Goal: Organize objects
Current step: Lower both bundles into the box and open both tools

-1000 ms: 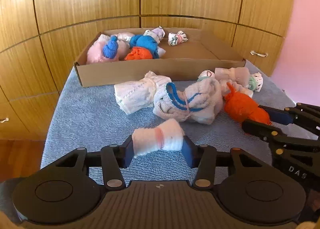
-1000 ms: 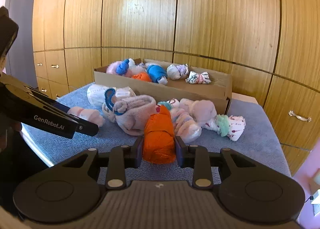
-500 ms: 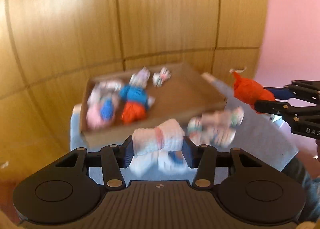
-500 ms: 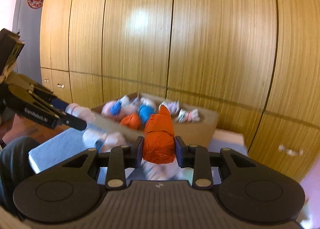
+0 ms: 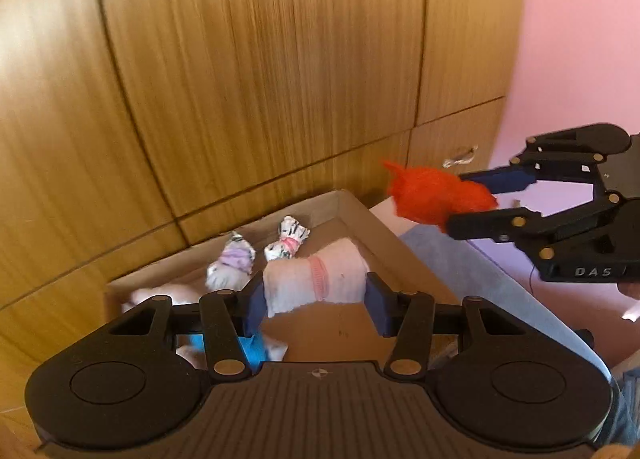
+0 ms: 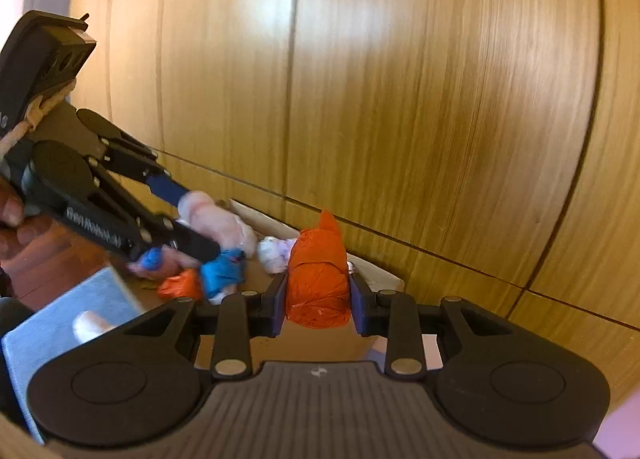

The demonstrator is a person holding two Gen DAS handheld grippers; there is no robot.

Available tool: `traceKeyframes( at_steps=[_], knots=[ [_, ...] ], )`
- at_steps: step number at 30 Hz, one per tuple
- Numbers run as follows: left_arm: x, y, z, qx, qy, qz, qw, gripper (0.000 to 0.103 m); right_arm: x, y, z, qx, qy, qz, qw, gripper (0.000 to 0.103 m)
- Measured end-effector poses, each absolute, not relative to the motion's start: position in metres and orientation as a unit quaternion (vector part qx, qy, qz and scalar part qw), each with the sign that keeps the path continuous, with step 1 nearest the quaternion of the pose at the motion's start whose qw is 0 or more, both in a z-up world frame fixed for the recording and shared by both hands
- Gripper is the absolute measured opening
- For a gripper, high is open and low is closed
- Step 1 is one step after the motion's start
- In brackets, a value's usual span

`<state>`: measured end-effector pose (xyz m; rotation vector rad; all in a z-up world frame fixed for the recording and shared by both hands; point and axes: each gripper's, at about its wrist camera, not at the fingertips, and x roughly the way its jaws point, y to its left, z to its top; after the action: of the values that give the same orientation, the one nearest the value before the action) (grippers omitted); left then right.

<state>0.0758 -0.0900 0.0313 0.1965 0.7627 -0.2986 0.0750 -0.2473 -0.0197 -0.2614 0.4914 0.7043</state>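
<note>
Soft, light knit: my left gripper (image 5: 315, 299) pinches the white rolled sock bundle (image 5: 316, 285) mid-roll, my right gripper (image 6: 318, 305) squeezes the orange rolled sock bundle (image 6: 318, 287) across its middle, both above the cardboard box (image 5: 384, 235).

Glossy wood-grain cabinet doors (image 5: 260, 79); matt brown cardboard box (image 5: 384, 235); soft knitted orange sock bundle (image 6: 318, 283); matt black plastic right gripper (image 6: 318, 307).

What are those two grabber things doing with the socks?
A person is tidying rolled-up socks into a cardboard box. The left gripper is squeezing a white sock roll and holding it over the box. The right gripper is clamped on an orange sock roll, up in the air near the box. Several sock rolls already lie inside, including a blue one.
</note>
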Motion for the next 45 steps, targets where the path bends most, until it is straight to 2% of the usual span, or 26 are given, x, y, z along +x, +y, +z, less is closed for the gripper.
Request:
traceKeyframes(
  at_steps=[13, 36, 45],
  knots=[
    [0.176, -0.099, -0.070, 0.087, 0.445, -0.122, 0.883, 0.057, 0.179, -0.197, -0.080, -0.181, 0.322, 0.338, 0.866, 0.029],
    [0.195, -0.103, -0.089, 0.089, 0.450, -0.134, 0.878, 0.061, 0.209, -0.181, -0.092, -0.238, 0.369, 0.326, 0.837, 0.031],
    [0.194, -0.100, -0.089, 0.086, 0.470, -0.122, 0.870, 0.081, 0.209, -0.180, -0.086, -0.248, 0.371, 0.319, 0.836, 0.043]
  ],
)
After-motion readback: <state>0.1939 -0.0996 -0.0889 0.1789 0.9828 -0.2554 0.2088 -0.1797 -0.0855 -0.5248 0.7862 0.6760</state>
